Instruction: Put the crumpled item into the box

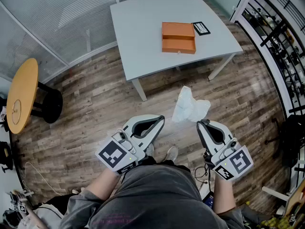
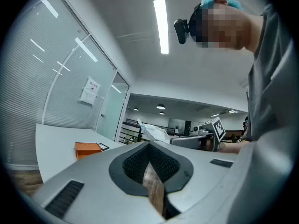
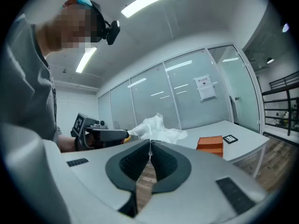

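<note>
The right gripper [image 1: 200, 123] is clenched on a crumpled white sheet [image 1: 189, 106]. In the right gripper view its jaws meet at the tips [image 3: 150, 143], with a thin fold of the sheet [image 3: 154, 127] pinched between them and the rest bunched up above and beyond. The sheet hangs in the air over the wooden floor [image 1: 105, 104], in front of the person's feet and well short of the table.

The left gripper [image 1: 161, 120] is held at about the same height, just beside the right one, apart from the sheet. In the left gripper view its jaws [image 2: 149, 147] are pressed together with nothing between them; only floorboards show through the gap lower down. From there the right gripper [image 2: 172, 141] and the sheet [image 2: 156, 133] appear off to the side.

Both grippers are held low, near the person's waist, pointing forward.

Farther out stands a pale grey table [image 1: 143, 27]. On it sits an orange box [image 1: 178, 37], which also shows in both gripper views [image 2: 88, 149] [image 3: 210, 144]. A small black card [image 1: 200, 28] lies just beside the box on the tabletop.

A round wooden table [image 1: 21, 97] stands well off to the person's left, and dark shelves [image 1: 281, 37] run along the right side of the room.
</note>
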### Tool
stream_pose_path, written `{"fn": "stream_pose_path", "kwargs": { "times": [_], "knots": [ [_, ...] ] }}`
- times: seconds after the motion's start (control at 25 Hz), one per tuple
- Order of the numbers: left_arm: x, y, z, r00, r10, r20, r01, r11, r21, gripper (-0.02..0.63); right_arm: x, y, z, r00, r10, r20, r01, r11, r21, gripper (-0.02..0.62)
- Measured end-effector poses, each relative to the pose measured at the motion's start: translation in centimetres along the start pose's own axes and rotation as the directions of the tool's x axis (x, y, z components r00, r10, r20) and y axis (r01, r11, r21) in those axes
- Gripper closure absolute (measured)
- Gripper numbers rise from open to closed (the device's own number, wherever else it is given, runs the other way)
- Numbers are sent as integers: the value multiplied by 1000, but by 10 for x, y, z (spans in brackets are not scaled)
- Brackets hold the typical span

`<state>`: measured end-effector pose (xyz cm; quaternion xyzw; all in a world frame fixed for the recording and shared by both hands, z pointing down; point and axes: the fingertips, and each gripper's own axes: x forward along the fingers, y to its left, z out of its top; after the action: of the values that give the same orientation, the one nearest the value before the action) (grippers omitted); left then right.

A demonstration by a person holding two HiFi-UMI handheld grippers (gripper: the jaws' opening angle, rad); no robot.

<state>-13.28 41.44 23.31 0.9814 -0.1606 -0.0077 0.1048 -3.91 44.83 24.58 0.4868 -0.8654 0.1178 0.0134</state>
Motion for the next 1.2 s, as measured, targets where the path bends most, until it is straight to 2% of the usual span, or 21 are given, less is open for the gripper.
{"fn": "stream_pose_path", "kwargs": {
  "times": [0.52,1.04,1.2],
  "knots": [
    [19,1,-4,999,36,-12,-36,999,-1,594,-4,-21,4,1000,16,4,-16,1000,11,584],
    [57,-32,-7,998,65,17,-65,998,7,594,-44,-52,-1,997,74,0,-74,997,24,584],
    [64,-37,-14,996,94,3,-94,996,7,594,-56,-63,-4,997,79,-2,-79,997,25,584]
  ]
}}
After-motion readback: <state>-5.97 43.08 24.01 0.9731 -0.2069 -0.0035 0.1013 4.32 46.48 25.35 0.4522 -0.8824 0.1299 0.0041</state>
